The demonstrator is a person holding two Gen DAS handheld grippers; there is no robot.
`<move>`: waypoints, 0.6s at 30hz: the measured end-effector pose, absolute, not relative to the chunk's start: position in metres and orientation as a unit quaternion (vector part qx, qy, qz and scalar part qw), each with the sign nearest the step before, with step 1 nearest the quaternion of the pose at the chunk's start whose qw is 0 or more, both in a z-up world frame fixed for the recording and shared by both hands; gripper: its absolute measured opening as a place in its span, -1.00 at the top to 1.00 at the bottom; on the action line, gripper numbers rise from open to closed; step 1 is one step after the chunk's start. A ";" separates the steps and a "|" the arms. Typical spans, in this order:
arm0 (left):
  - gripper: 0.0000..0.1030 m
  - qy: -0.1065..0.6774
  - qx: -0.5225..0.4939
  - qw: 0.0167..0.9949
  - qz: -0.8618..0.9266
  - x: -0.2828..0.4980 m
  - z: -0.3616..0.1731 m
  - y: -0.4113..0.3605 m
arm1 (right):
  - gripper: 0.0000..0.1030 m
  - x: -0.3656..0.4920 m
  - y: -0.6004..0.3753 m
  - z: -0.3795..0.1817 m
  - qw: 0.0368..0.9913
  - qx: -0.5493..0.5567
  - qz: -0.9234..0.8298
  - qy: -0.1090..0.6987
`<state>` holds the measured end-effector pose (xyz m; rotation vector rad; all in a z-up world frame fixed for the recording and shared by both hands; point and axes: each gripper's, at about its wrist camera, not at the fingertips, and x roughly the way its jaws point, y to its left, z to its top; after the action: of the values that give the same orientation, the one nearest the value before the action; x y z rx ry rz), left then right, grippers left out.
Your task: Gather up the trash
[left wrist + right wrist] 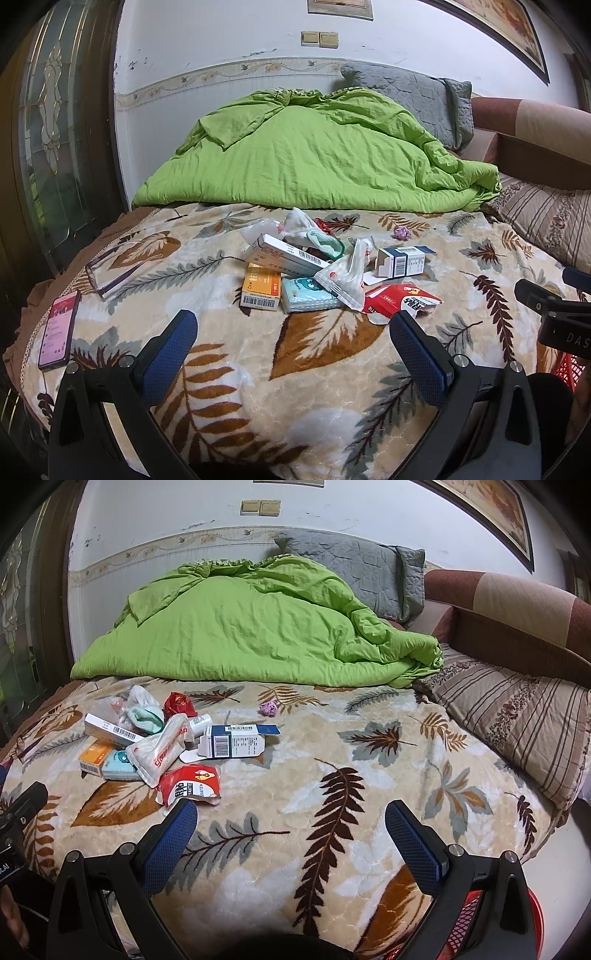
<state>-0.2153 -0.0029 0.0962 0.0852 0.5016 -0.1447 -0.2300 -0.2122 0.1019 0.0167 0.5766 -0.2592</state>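
Left gripper (293,334) and right gripper (291,821) both wide open, empty, above the leaf-patterned blanket (332,775), trash pile (325,273) just ahead of the left, ahead-left of the right.

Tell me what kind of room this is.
Most likely a bedroom: a bed covered by a leaf-patterned blanket, with a rumpled green duvet and a grey pillow against the wall. Boxes and wrappers lie scattered on the blanket.

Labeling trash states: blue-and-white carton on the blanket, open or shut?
Open. The blue-and-white carton lies on its side with end flaps splayed out in both wrist views.
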 end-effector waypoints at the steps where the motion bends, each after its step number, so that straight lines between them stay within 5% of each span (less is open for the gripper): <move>1: -1.00 0.248 0.042 0.965 -0.072 -0.215 0.096 -0.003 | -1.00 -0.230 -0.212 0.102 0.950 0.009 -0.127 0.284; 18: -1.00 0.298 -0.006 0.952 -0.069 -0.200 0.086 0.012 | -1.00 -0.224 -0.213 0.098 0.948 0.020 -0.102 0.300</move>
<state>-0.1999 0.0122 0.0863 -0.0125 0.6055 -0.1396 -0.2244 -0.2133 0.0979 0.0412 0.6106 -0.2071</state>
